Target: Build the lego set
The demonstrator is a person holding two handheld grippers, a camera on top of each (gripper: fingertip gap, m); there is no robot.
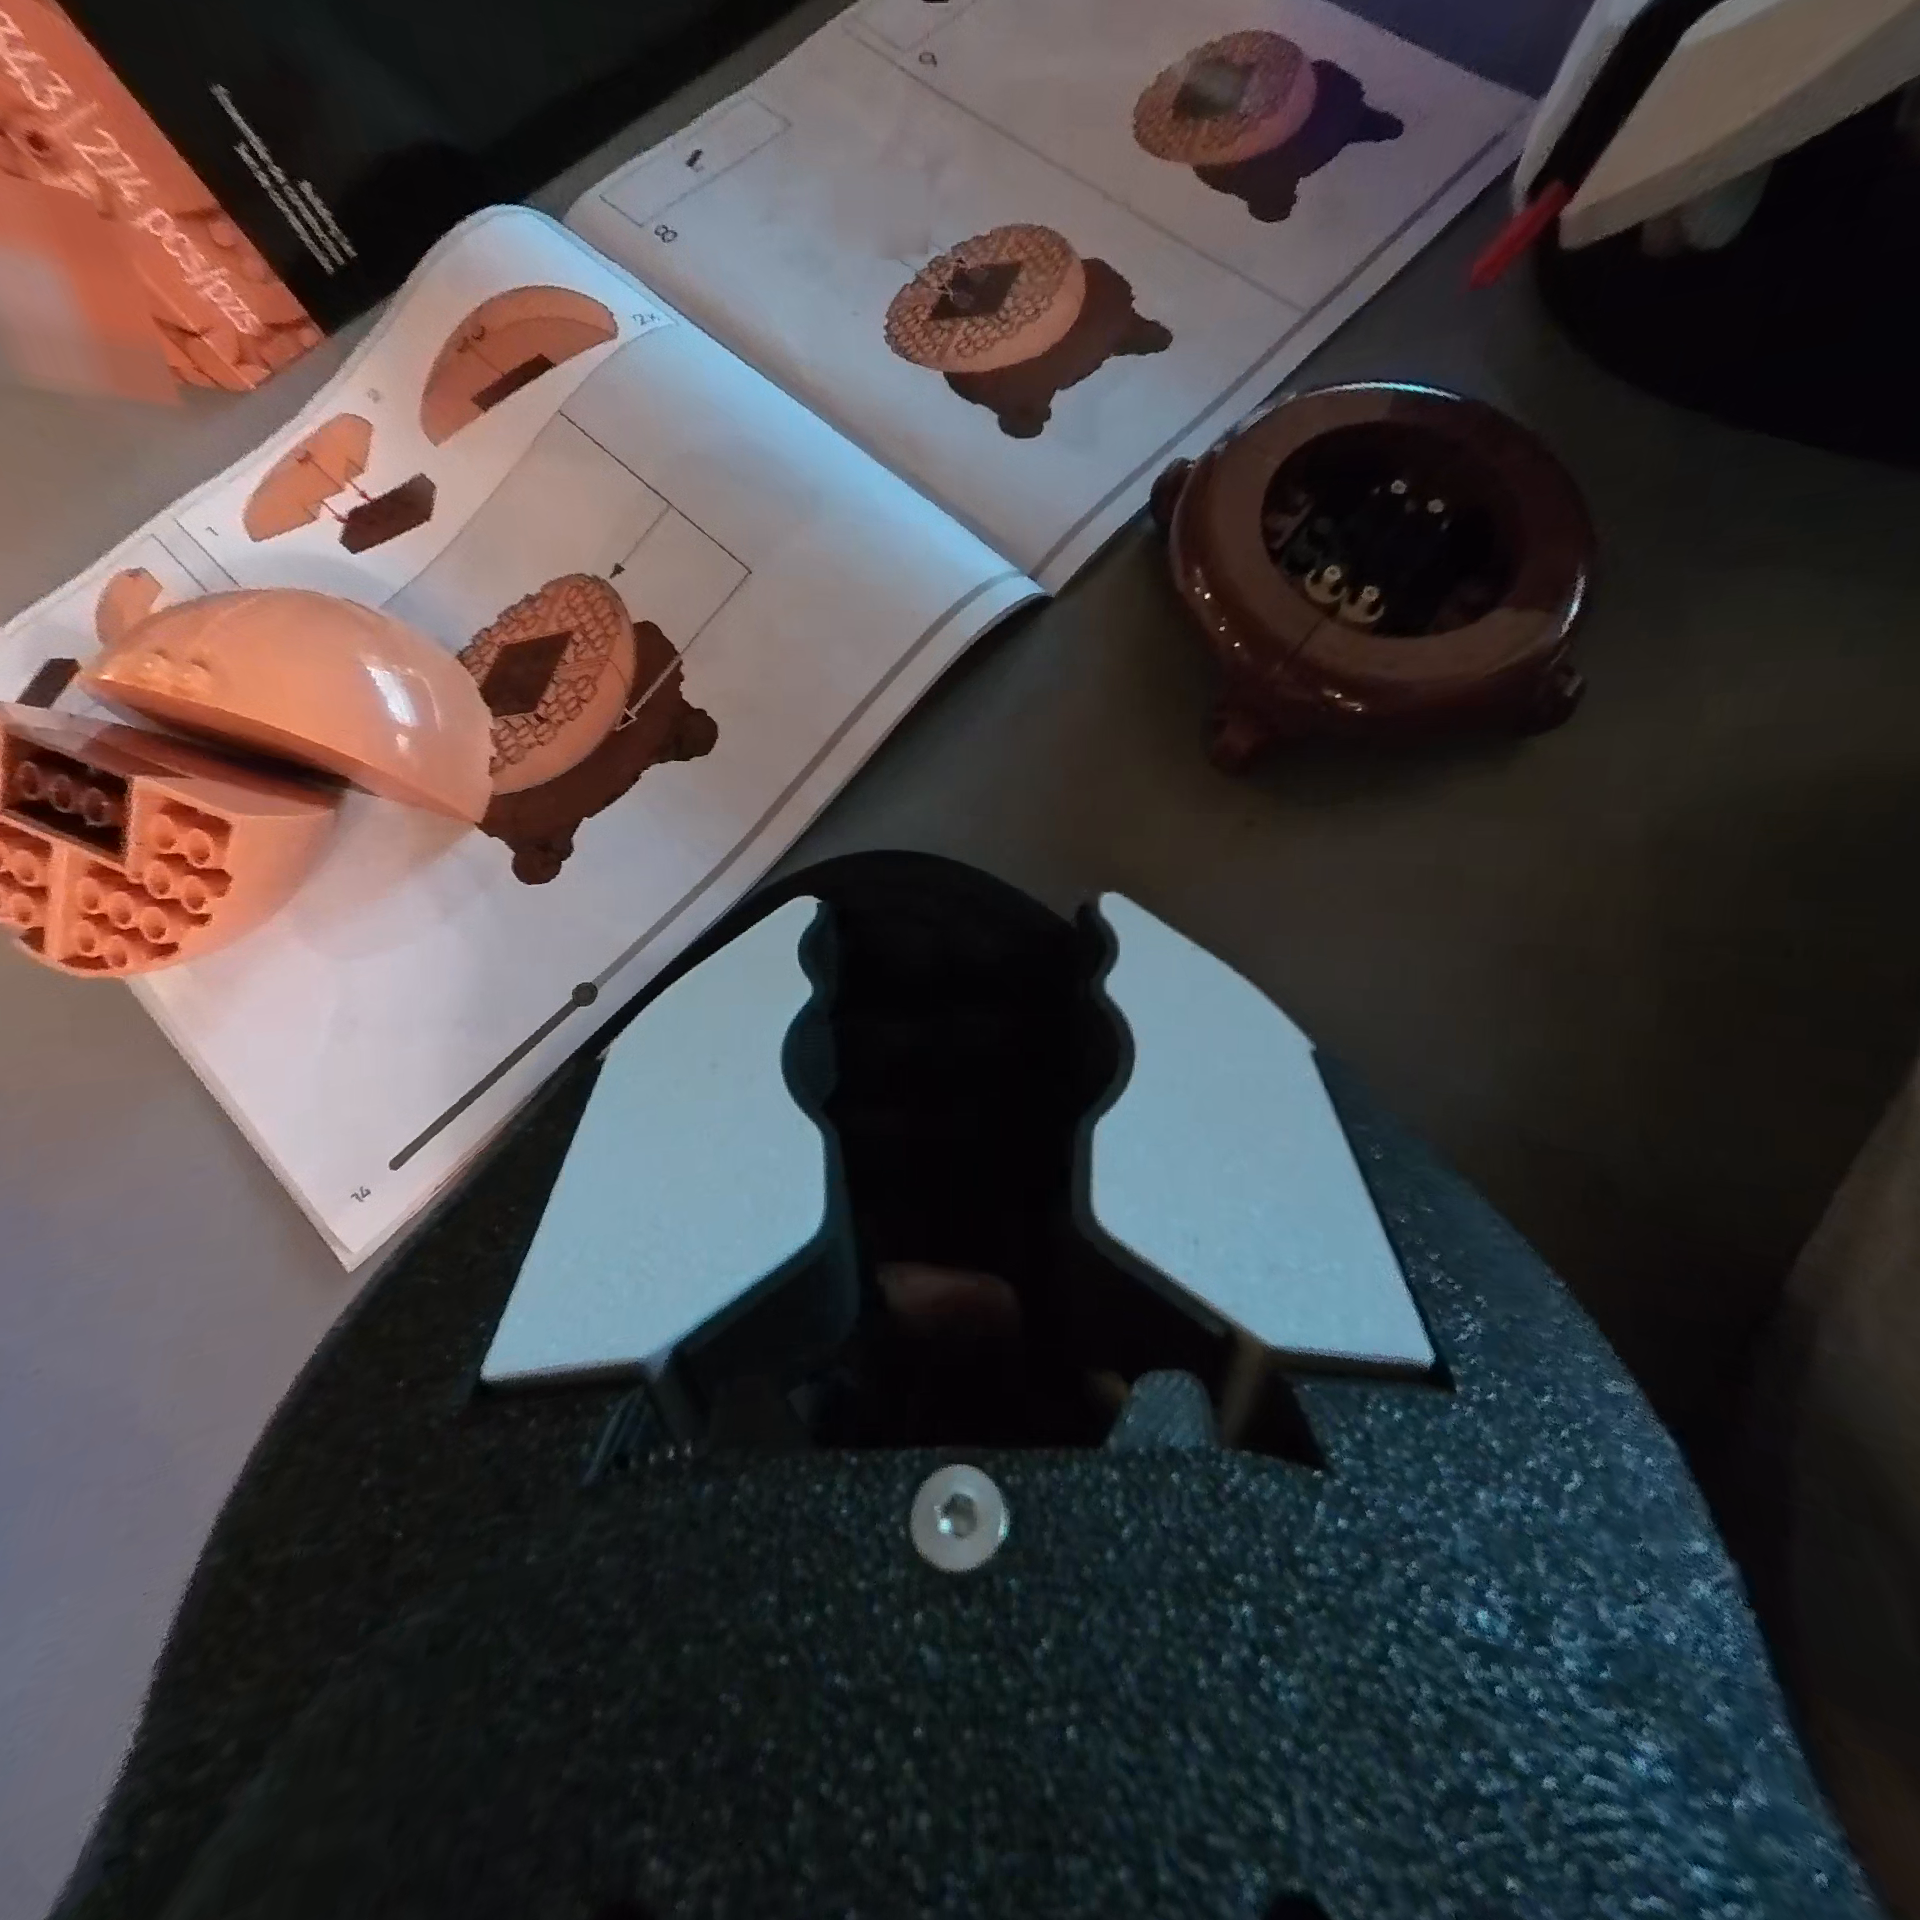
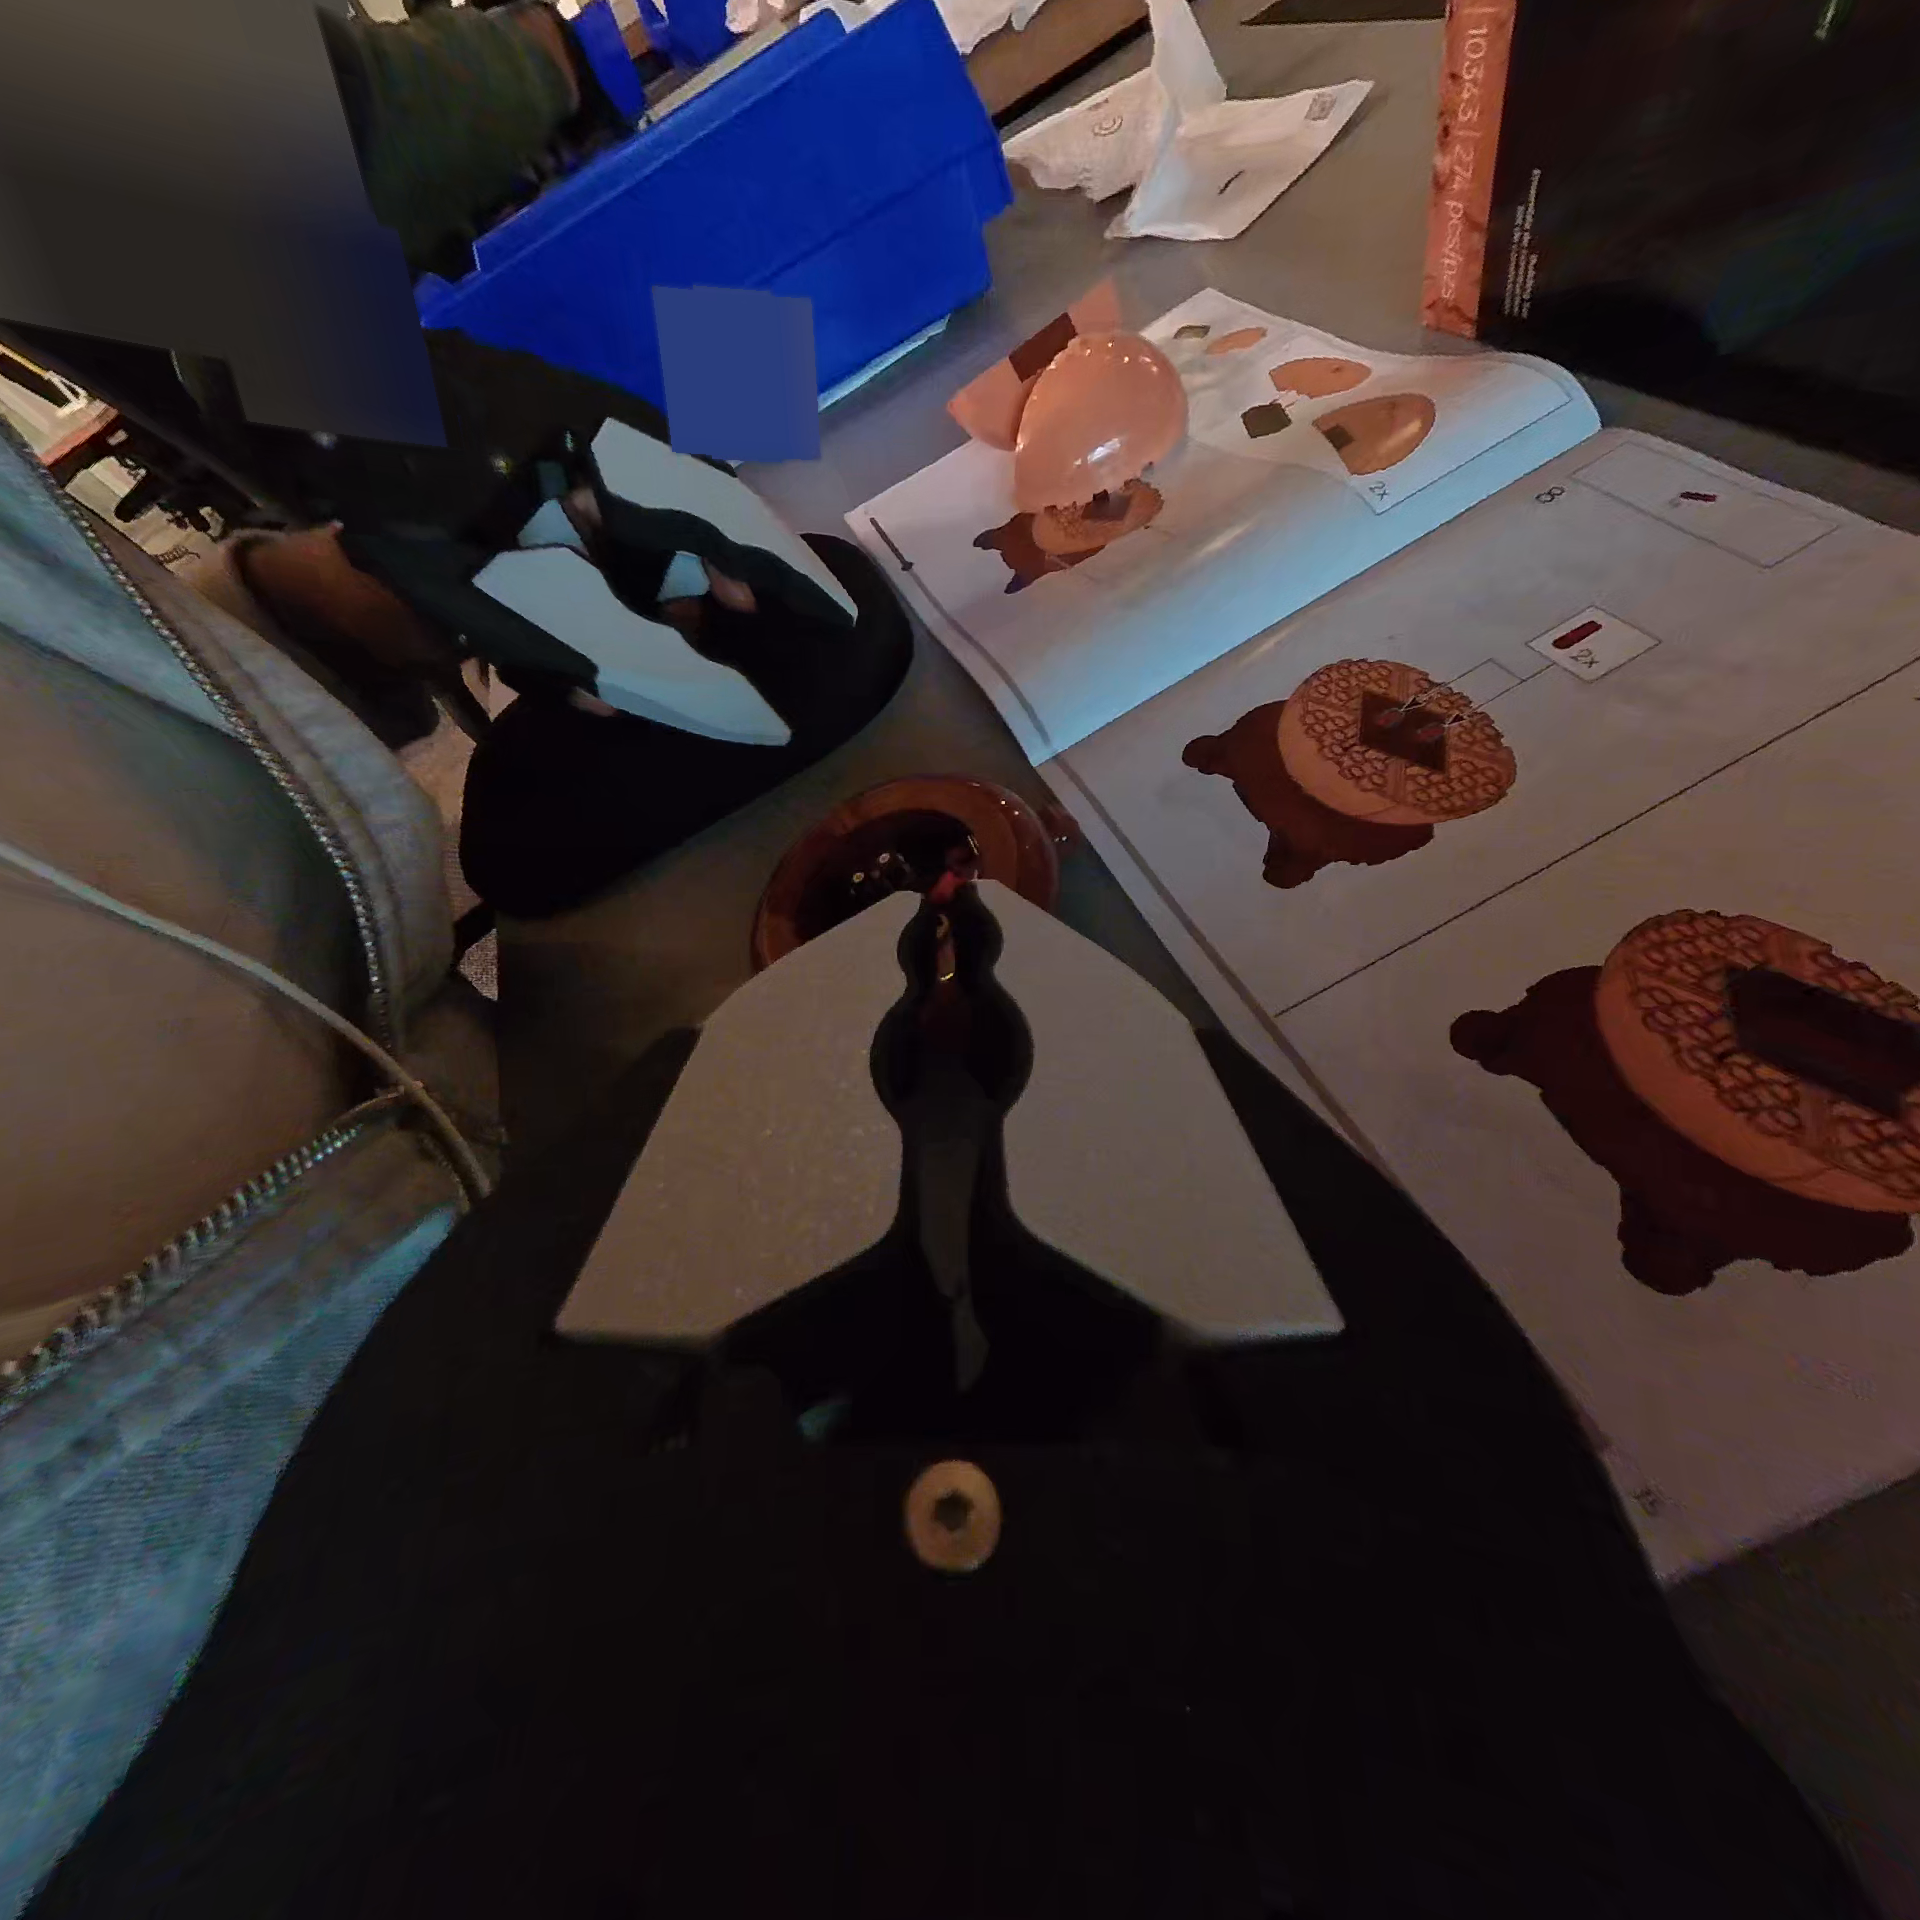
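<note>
Here right gripper (image 2: 943, 899) pinches small red piece (image 2: 945, 885) over brown base (image 2: 1023, 831).

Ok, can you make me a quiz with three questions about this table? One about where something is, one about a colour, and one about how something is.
1. Where is the peach dome piece?
A. On a page of the booklet
B. On the floor
C. On top of the black box

2. What colour is the bin?
A. Red
B. Blue
C. Yellow

3. How is the booklet?
A. Shut
B. Rolled up
C. Lying open

Answers:
1 A: both views show the dome resting on the booklet's page of drawings.
2 B: the right wrist view shows the bin bright blue at the back of the table.
3 C: two facing pages of pictures show, with the fold between them.
</note>
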